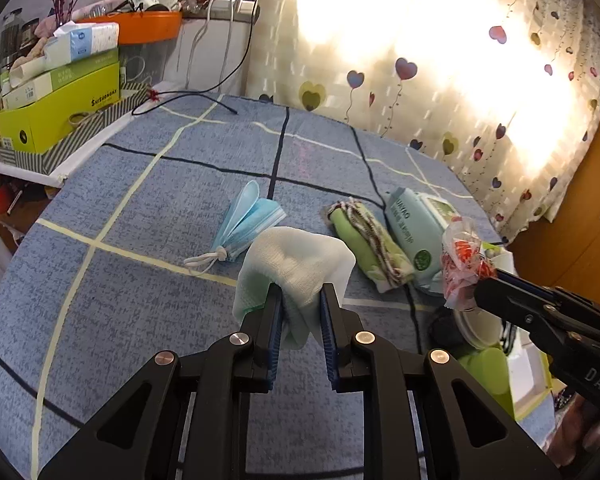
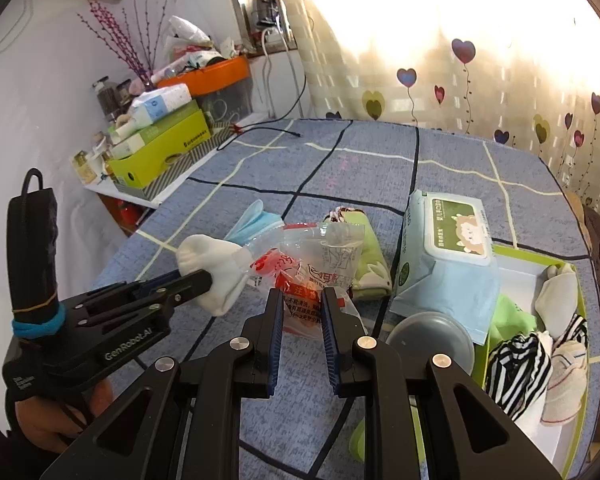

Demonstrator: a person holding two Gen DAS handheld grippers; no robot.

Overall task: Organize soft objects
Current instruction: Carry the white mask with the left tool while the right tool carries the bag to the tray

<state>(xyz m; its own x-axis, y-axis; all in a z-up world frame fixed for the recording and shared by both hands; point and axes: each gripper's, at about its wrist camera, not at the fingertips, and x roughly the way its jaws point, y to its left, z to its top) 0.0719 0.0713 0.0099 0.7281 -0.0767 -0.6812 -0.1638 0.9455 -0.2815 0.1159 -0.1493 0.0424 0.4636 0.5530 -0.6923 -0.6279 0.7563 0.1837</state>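
My left gripper (image 1: 301,290) is shut on a white sock (image 1: 296,264), held up above the blue checked tablecloth (image 1: 148,304). In the right wrist view the same sock (image 2: 216,276) hangs from the left gripper (image 2: 206,280) at the left. My right gripper (image 2: 302,294) is shut on a crumpled clear plastic bag with red print (image 2: 316,264), and in the left wrist view this bag (image 1: 462,256) hangs from the right gripper (image 1: 480,286). Folded blue face masks (image 1: 252,216), a rolled green cloth with striped trim (image 1: 364,240) and a wet-wipes pack (image 2: 448,248) lie on the table.
A green-rimmed box (image 2: 532,251) at the right holds a black-and-white striped cloth (image 2: 516,368) and pale socks (image 2: 560,300). A grey round lid (image 2: 432,340) lies beside it. Stacked boxes (image 1: 60,112) crowd a shelf at the left. A heart-patterned curtain (image 1: 440,80) hangs behind.
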